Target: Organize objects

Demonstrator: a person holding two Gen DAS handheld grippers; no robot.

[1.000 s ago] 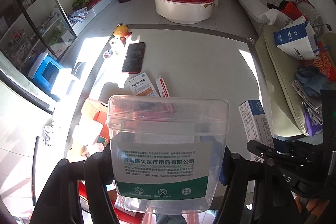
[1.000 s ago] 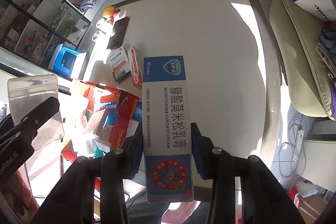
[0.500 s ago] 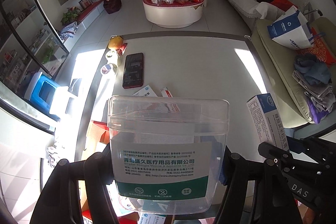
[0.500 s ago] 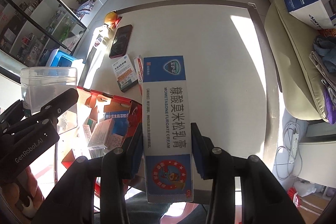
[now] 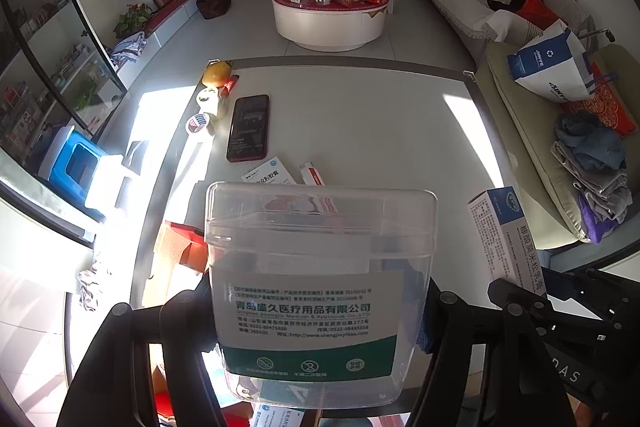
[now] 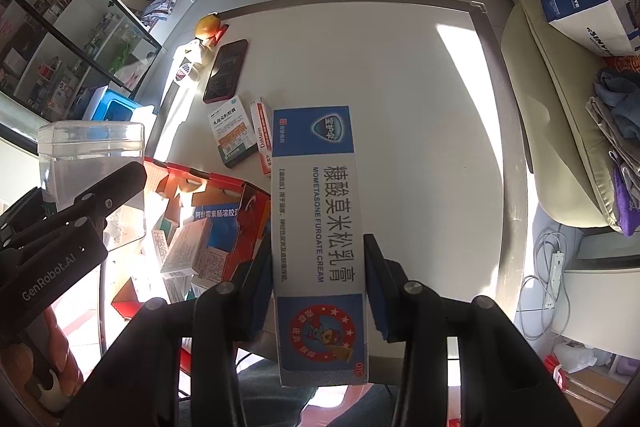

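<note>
The left claw (image 5: 320, 311) is closed on a clear tub (image 5: 320, 267), pads pressed to both side walls; the tub stands upright, raised above the near edge of the table (image 5: 360, 131). The right claw (image 6: 318, 279) is closed on a cream box (image 6: 316, 227), gripped low on its long sides, held lengthwise above the table. An open red carton (image 6: 208, 219) of medicine packs lies on the table left of the cream box, under the tub. Beyond the carton lie two small boxes (image 6: 232, 131), then a phone (image 6: 226, 71). A fruit (image 6: 208, 25) sits at the table's far left corner.
</note>
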